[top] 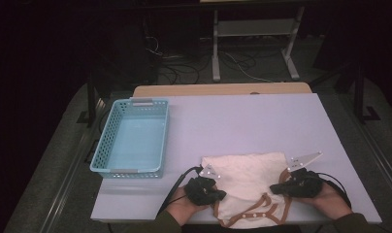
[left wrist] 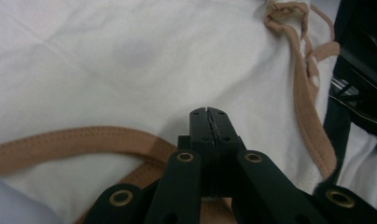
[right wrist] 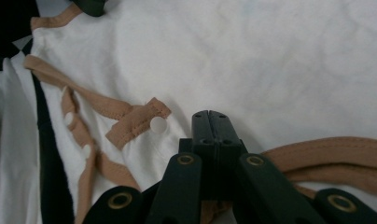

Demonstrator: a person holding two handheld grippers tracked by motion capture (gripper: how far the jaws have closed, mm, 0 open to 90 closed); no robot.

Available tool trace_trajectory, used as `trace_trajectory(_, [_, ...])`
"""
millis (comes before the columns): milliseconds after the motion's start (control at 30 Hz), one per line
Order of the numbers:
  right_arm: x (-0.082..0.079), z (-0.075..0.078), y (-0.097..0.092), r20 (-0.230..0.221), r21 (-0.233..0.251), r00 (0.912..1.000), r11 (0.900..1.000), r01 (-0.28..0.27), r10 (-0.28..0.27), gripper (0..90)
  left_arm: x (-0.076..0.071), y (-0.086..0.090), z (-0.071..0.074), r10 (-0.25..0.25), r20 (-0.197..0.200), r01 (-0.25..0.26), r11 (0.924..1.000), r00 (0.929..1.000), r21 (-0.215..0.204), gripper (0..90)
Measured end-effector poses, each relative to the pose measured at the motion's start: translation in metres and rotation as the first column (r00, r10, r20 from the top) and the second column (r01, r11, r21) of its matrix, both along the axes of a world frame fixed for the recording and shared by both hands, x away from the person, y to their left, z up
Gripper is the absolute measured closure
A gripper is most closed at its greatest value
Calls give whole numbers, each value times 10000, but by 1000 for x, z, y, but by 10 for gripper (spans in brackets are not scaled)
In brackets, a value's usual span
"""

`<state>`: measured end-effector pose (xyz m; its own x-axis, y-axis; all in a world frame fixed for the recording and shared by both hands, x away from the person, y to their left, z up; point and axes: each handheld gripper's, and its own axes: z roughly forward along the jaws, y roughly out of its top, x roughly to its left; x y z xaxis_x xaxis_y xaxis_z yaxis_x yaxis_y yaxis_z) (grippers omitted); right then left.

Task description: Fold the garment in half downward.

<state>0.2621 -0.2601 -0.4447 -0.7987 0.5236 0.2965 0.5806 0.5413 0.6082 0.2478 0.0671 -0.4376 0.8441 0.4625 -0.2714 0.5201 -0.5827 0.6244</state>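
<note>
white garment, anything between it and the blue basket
Nothing visible does: the table between the white garment and the blue basket is bare, and the basket holds nothing. Both tongs, left and right, are at the garment.

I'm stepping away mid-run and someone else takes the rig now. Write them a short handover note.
Left hand-held gripper: shut, at the garment's left brown-trimmed edge; cloth between the jaws can't be confirmed.
Right hand-held gripper: shut, at the right trimmed edge, same doubt.
Garment: white, flat at the table's near edge, snaps toward you.
Basket: blue, left of the garment, nothing in it.
Done: garment spread out.
Left: probably fold it, then into the basket.
</note>
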Motion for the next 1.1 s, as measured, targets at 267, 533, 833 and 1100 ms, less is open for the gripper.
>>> trace_trajectory(267, [-10,1,5,-281,-4,9984,9987,-501,500,889,-5,0,1,-175,-67,176,9998,9998,50,891])
trace_trajectory(533, [-17,2,5,-424,58,9957,9966,-823,825,890,-6,-1,1,-195,-70,195,9998,9998,74,891])
trace_trajectory(833, [-36,5,2,-505,151,9930,9942,-1061,1067,890,-5,0,1,-331,-42,332,9993,9994,179,891])
trace_trajectory(1100, [-46,9,-4,-518,150,9926,9939,-1090,1097,890,-5,0,0,-180,-47,180,9998,9998,65,891])
